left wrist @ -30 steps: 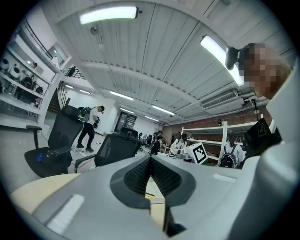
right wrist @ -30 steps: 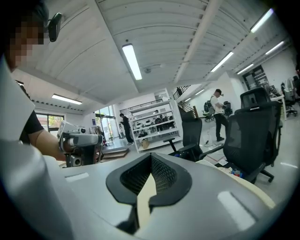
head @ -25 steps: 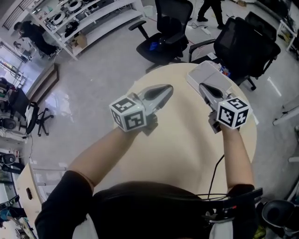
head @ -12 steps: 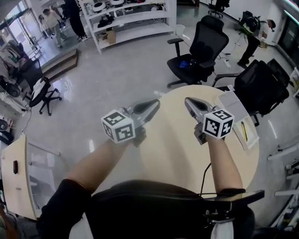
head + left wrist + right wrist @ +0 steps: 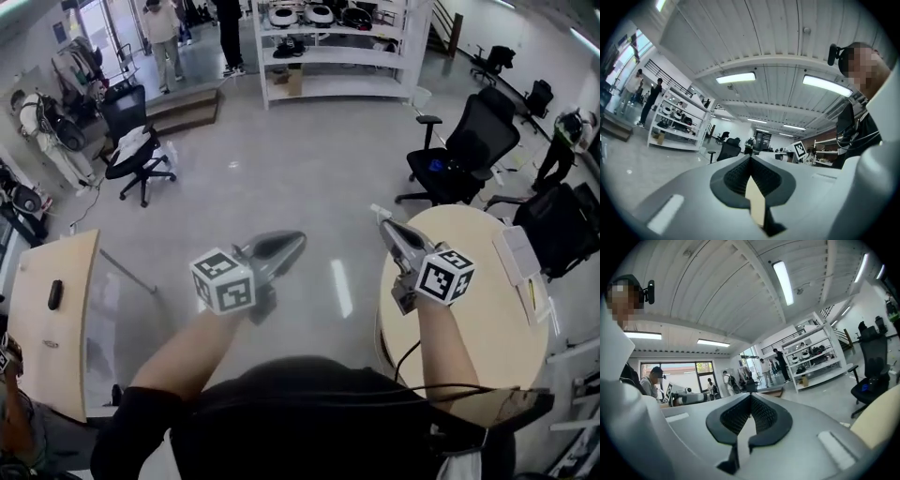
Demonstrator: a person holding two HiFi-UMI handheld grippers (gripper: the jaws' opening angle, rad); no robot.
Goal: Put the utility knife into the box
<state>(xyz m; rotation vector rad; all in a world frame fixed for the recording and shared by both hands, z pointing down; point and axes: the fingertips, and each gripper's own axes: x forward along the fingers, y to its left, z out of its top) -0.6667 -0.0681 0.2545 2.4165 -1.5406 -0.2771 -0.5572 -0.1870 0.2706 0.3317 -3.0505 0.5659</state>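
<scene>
A: How are the left tool (image 5: 298, 238) and the right tool (image 5: 383, 223) held?
B: Both are pressed together, with nothing pinched.
A: Where is the knife (image 5: 531, 293) seen?
B: At the right edge of the bench (image 5: 497, 328), near the box (image 5: 516, 251), well apart from both.

Round table (image 5: 487, 328): near side hidden under the person's right forearm (image 5: 441, 352) and torso. White box (image 5: 518, 255) at the table's far right rim: contents too small to tell. Thin yellow strip (image 5: 532, 298) just beside the box: too small to identify. Wooden desk (image 5: 52, 347): cut off by the left edge; small dark object (image 5: 54, 293) on it, unidentifiable. Shelving unit (image 5: 333, 47): top cut off, items on it too small to name. Black chair (image 5: 562, 230): cut off at the right edge.
</scene>
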